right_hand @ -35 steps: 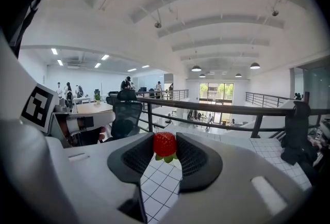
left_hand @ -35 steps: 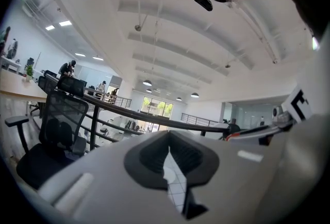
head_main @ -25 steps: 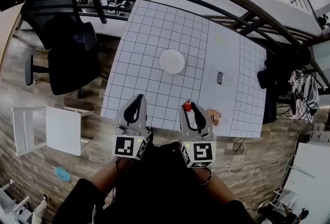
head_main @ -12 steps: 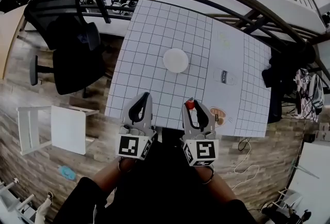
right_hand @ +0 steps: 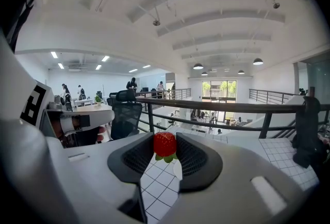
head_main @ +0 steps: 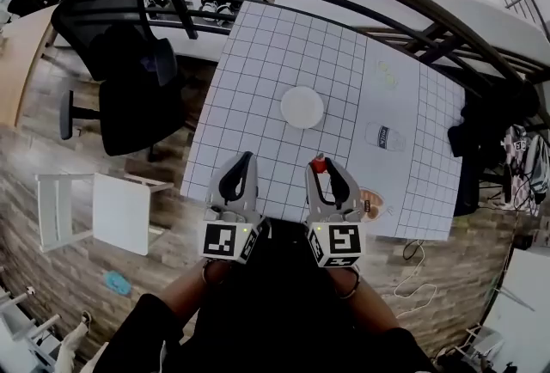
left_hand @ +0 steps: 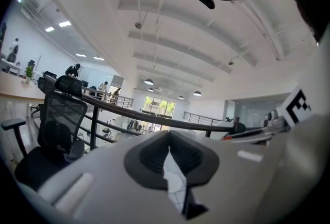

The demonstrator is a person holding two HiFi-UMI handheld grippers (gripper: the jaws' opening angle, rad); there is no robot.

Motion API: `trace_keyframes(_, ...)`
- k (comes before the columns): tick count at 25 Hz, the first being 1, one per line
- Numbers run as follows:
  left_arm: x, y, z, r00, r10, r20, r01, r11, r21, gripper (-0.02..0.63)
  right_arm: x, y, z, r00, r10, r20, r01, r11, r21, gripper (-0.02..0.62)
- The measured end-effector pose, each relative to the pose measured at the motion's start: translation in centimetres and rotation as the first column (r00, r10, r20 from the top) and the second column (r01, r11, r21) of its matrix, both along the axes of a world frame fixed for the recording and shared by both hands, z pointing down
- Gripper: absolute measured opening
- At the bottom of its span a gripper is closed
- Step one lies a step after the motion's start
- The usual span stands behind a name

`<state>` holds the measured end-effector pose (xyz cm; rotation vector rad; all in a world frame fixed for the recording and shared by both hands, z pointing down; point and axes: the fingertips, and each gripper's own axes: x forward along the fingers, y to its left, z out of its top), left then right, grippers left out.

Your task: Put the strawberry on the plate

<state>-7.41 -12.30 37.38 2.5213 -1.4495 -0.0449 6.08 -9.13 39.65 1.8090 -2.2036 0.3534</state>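
Small red green-leaved strawberry (right_hand: 165,144) pinched in right gripper (head_main: 320,163), over white gridded table (head_main: 258,62), nearer than a second ago to round white plate (head_main: 302,107) at 12 o'clock. Left gripper (head_main: 245,160) at 9 o'clock, pressed together, empty.

We wear black. Our left gripper (head_main: 243,160) and right gripper (head_main: 320,167) are pale grey, black-padded inside, each carrying a black-and-white marker cube (head_main: 225,241).

Open-plan office: swivel chair (right_hand: 126,114), mezzanine railing (right_hand: 232,106).
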Motion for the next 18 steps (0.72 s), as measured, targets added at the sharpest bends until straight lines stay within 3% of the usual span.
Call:
trace_keyframes(6,3.7,-2.3,0.3,0.993,0.059,0.104,-0.063,0.997,0.037,0.011,2.1,-2.9,1.1,0.998,0.024,0.052,-0.023,1.0,-0.005,0.132)
trace_keyframes(18,8.4,-6.4,3.9,0.989,0.091,0.12,-0.085,0.995,-0.052,0.011,4.4,-9.3,5.0,0.994,0.027,0.104,-0.02,0.997,-0.069,0.132)
